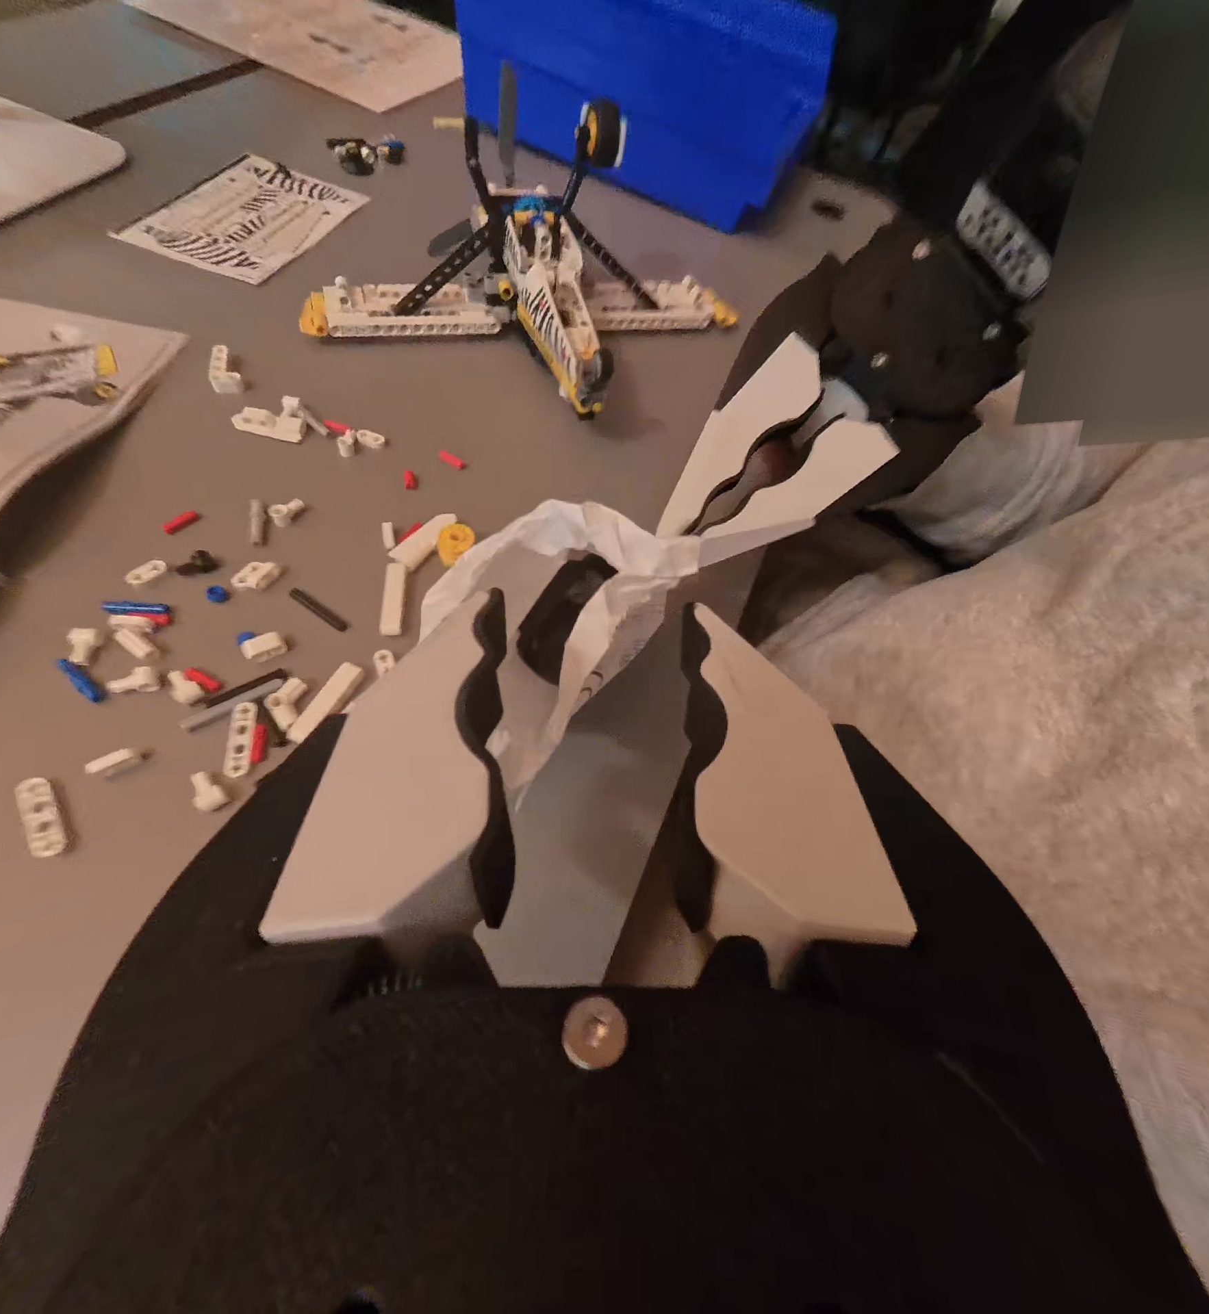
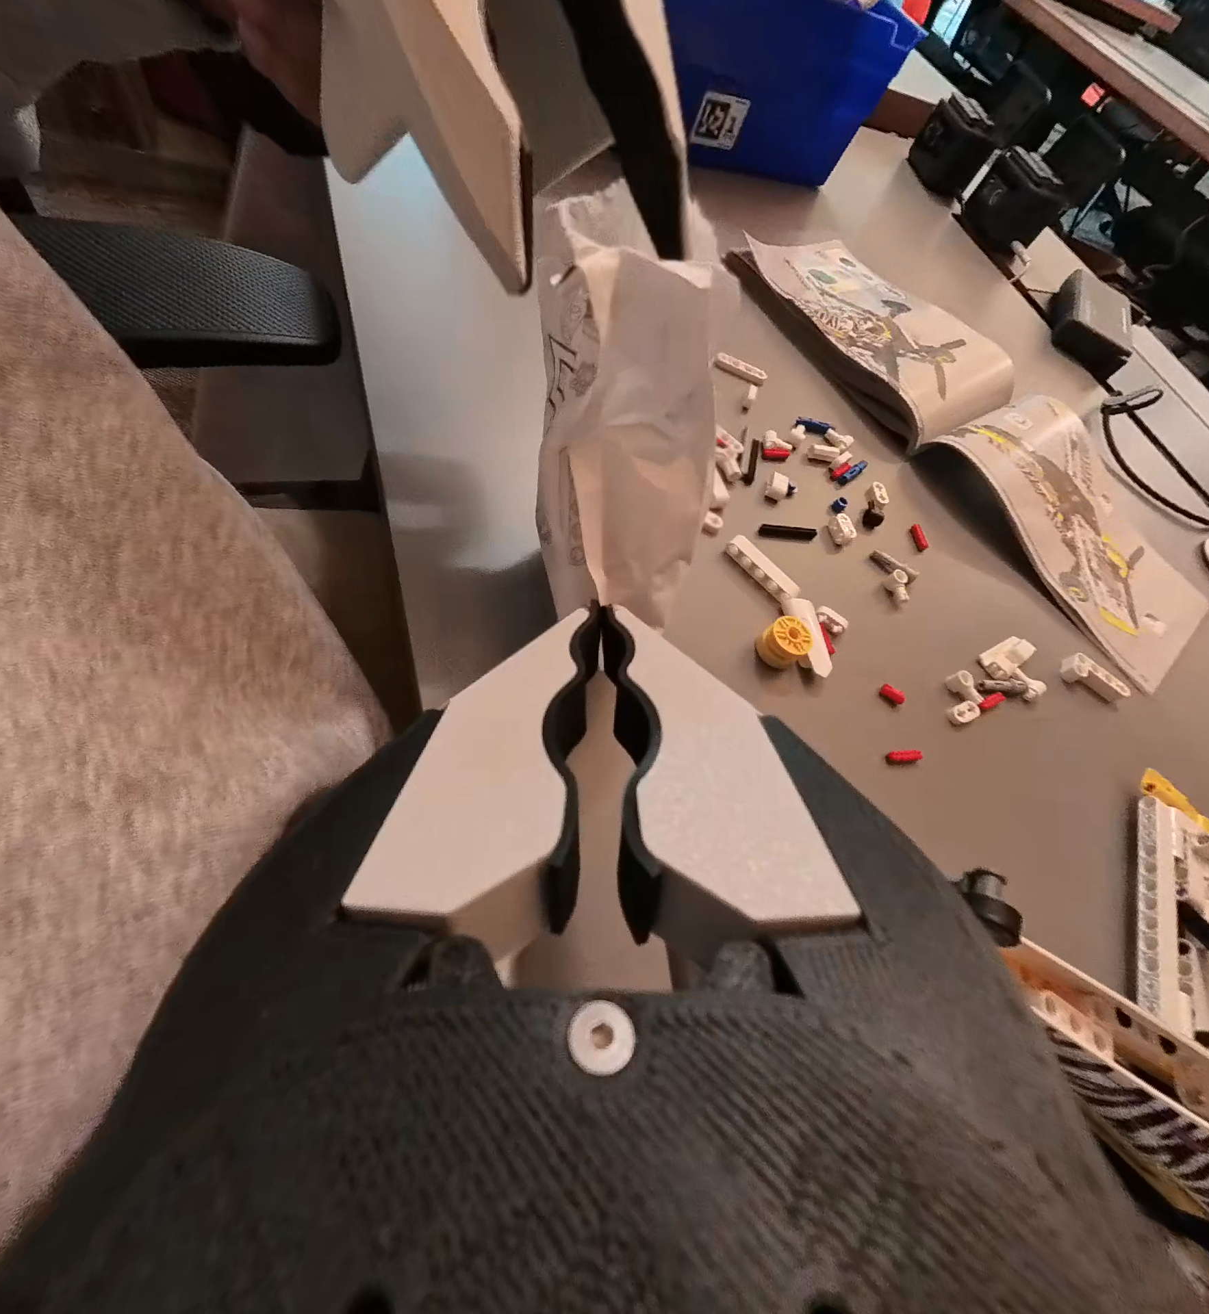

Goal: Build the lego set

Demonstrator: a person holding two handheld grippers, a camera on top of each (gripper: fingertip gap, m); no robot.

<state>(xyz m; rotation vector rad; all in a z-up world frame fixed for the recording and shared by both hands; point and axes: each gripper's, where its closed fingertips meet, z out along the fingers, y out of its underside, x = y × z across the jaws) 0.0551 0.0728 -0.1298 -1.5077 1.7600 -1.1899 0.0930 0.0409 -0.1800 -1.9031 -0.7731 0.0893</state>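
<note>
A crumpled white paper bag point(image 1: 587, 526) hangs over the table's near edge between both grippers. My right gripper point(image 2: 600, 608) is shut on one edge of the bag point(image 2: 630, 441); in the left wrist view it point(image 1: 680, 533) pinches the bag's corner. My left gripper point(image 1: 591, 611) is open, fingers on either side of the bag; in the right wrist view it point(image 2: 594, 266) sits at the bag's far end. The partly built white, yellow and zebra-striped plane model point(image 1: 537, 298) stands on the table point(image 1: 658, 441). Loose small pieces point(image 1: 232, 640) lie scattered to its left.
An open instruction booklet point(image 2: 943, 384) lies beyond the pieces, with a sticker sheet point(image 1: 239, 217) farther back. A blue bin point(image 1: 644, 92) stands behind the model. A yellow wheel hub point(image 2: 786, 640) lies near the bag. A person's grey clothing point(image 1: 1014, 711) and a chair armrest point(image 2: 182, 291) border the table edge. Across from one pair of fingers to the other is roughly 8 cm. About 10 cm separates my right fingertips from the yellow wheel hub point(image 2: 786, 640). The left camera catches it too, in the left wrist view point(image 1: 463, 537).
</note>
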